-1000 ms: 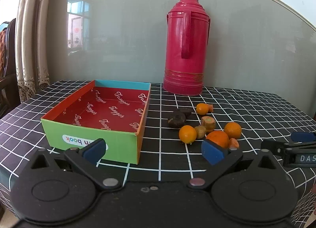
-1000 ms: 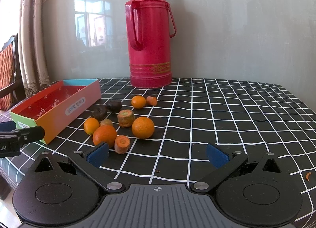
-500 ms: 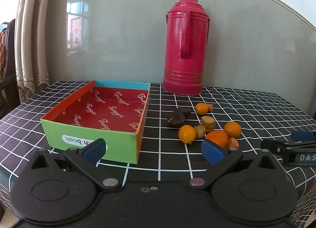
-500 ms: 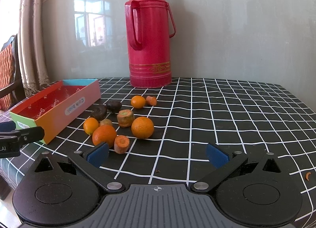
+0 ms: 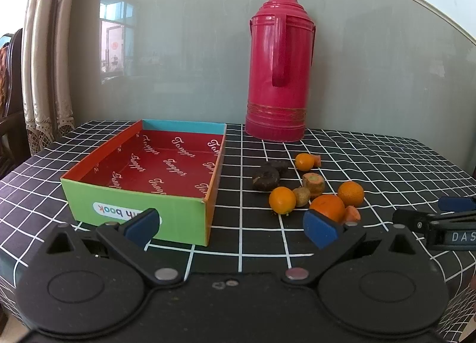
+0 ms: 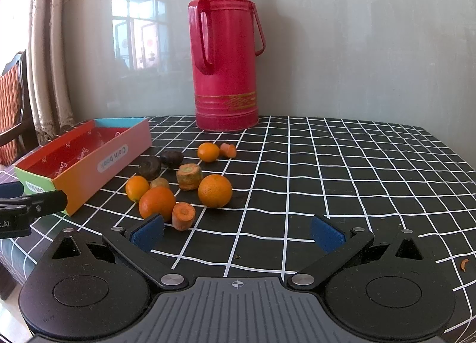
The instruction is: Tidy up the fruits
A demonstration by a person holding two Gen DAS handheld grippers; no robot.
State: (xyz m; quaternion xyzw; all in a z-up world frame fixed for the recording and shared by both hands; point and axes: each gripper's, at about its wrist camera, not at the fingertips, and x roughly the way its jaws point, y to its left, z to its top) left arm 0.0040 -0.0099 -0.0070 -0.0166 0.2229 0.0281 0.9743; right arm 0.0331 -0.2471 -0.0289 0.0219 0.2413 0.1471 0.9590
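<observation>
Left wrist view: box [image 5: 135,209] has nothing inside, red floor bare. Oranges [image 5: 282,200] and carrot pieces [image 5: 313,183] lie beside it on checked cloth [image 5: 372,158]. Left gripper [image 5: 230,225] and right gripper [image 6: 238,233] both spread wide, holding nothing.

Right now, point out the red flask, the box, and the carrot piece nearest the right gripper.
red flask [image 6: 225,75], right wrist view, middle of its body.
box [image 5: 139,209], left wrist view, green front wall.
carrot piece [image 6: 183,215], right wrist view, its cut face.
</observation>
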